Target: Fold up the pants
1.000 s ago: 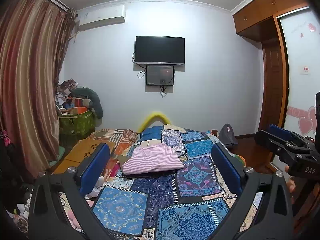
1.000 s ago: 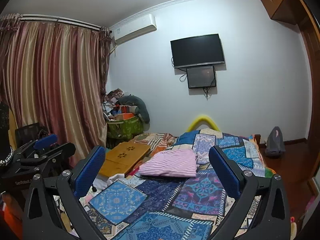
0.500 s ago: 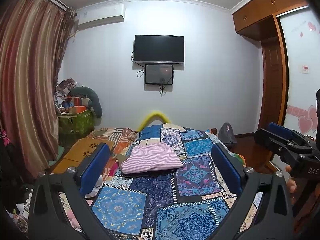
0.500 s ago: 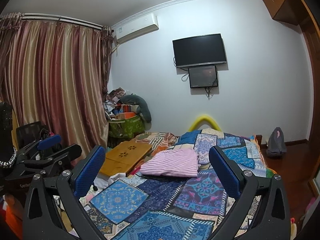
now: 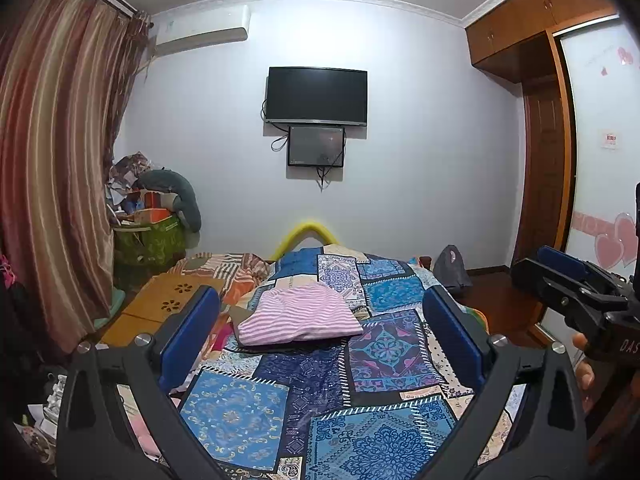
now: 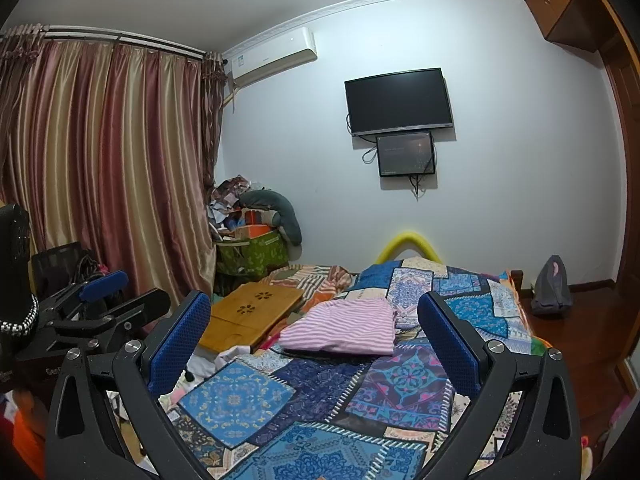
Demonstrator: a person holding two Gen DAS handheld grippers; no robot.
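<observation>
Pink-and-white striped pants [image 5: 300, 314] lie folded in a flat bundle on the blue patchwork bedspread [image 5: 312, 420], mid-bed; the right wrist view shows the pants [image 6: 340, 326] too. My left gripper [image 5: 320, 336] is open, held above the near part of the bed, well short of the pants, nothing between its blue pads. My right gripper [image 6: 316, 340] is open too, likewise raised and apart from the cloth. Each gripper shows in the other's view: the right gripper [image 5: 576, 284] at the right edge, the left gripper [image 6: 108, 300] at the left.
A wooden lap table [image 6: 248, 316] lies on the bed's left side beside striped bedding [image 5: 232, 266]. A green box of clutter [image 5: 150, 240] stands by the curtain [image 5: 52, 168]. A TV [image 5: 316, 96] hangs on the far wall. A grey bag [image 6: 552, 286] sits on the floor at right.
Both views have drifted slightly; the left wrist view sits a little higher, the right has shifted a bit leftward. The pants have not moved and both grippers stay open.
</observation>
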